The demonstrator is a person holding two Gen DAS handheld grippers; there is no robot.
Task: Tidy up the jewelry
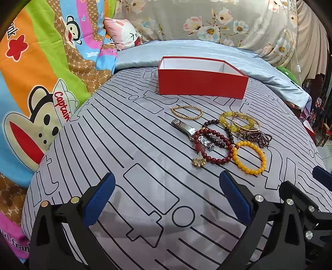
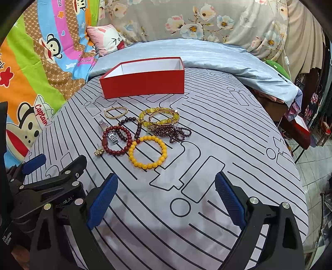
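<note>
1. Box (image 1: pixel 202 84): red outside, white inside.
2. Bedsheet (image 1: pixel 124 145): grey, black line pattern.
3. Bead bracelet (image 2: pixel 147 152): yellow-orange.
4. Bead bracelet beside it (image 2: pixel 117 142): dark red.
5. Gripper pads (image 1: pixel 99 199): blue, textured.

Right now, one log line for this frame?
left gripper open | right gripper open | bracelets on bed | red box empty

Cartoon blanket (image 1: pixel 41 68), floral quilt (image 2: pixel 207 18)

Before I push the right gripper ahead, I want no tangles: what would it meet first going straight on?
Likely bare bedsheet first: the right gripper is open, and the yellow bead bracelet lies slightly left of its line. Depth is unclear.
</note>
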